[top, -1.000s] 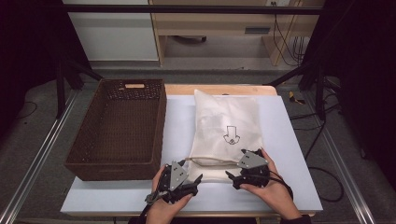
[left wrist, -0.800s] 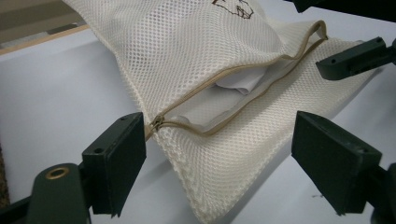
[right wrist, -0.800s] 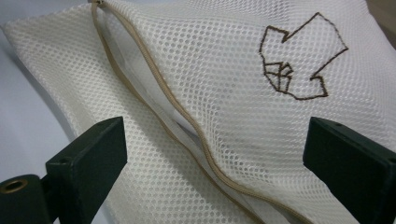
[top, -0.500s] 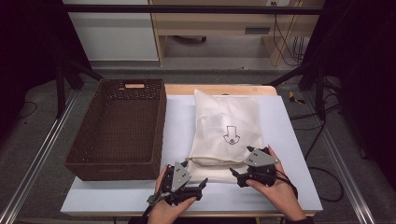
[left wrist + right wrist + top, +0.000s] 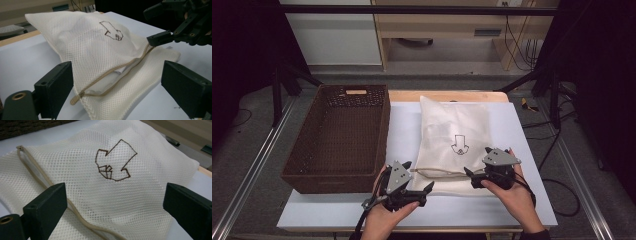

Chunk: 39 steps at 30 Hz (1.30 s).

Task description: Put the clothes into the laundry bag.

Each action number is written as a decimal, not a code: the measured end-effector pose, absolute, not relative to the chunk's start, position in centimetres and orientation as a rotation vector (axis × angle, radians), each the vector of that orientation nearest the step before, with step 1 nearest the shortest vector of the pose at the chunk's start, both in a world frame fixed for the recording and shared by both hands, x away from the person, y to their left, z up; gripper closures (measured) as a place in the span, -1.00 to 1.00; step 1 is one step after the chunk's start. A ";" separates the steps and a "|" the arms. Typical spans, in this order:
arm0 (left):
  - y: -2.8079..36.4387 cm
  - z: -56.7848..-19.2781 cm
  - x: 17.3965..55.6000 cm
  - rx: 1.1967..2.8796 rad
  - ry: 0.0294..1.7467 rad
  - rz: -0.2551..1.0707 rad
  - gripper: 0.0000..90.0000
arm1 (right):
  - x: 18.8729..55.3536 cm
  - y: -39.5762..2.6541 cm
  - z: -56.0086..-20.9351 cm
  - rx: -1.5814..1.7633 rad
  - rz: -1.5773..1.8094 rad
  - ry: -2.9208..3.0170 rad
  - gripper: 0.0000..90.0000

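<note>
Fingers of both the left gripper [image 5: 419,192] and the right gripper [image 5: 470,175] stand wide apart, holding nothing, at the near end of a white mesh zip-up bag [image 5: 456,137] lying flat on the white tabletop [image 5: 404,125]. It looks soft, light, floppy; the tan zip edge [image 5: 112,72] seems best to pinch.

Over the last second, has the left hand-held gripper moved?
Yes. The left hand-held gripper has drawn back toward the table's near edge, slightly away from the mesh bag.

A grey floor [image 5: 257,135] surrounds the table, with a wooden shelf unit [image 5: 447,30] beyond, dark at both sides.
</note>
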<state>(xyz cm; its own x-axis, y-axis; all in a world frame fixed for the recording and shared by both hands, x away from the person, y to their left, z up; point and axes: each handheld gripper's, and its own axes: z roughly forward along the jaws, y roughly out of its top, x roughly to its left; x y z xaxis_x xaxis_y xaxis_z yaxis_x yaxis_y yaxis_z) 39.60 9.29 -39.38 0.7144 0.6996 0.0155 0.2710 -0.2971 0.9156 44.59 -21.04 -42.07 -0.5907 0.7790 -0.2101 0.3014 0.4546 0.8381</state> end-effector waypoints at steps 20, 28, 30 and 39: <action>16.8 -35.2 43.1 1.841 0.884 0.621 -0.86 | 46.6 -21.5 -39.0 1.147 1.026 2.023 -0.86; 21.7 -34.2 43.3 1.747 0.987 0.680 -0.86 | 46.5 -23.8 -39.0 1.196 1.050 1.970 -0.87; 22.7 -34.1 43.3 1.732 1.003 0.690 -0.86 | 46.5 -24.3 -39.0 1.200 1.058 1.959 -0.87; 26.6 -33.8 43.4 1.665 1.075 0.709 -0.87 | 46.5 -25.8 -39.2 1.226 1.061 1.928 -0.87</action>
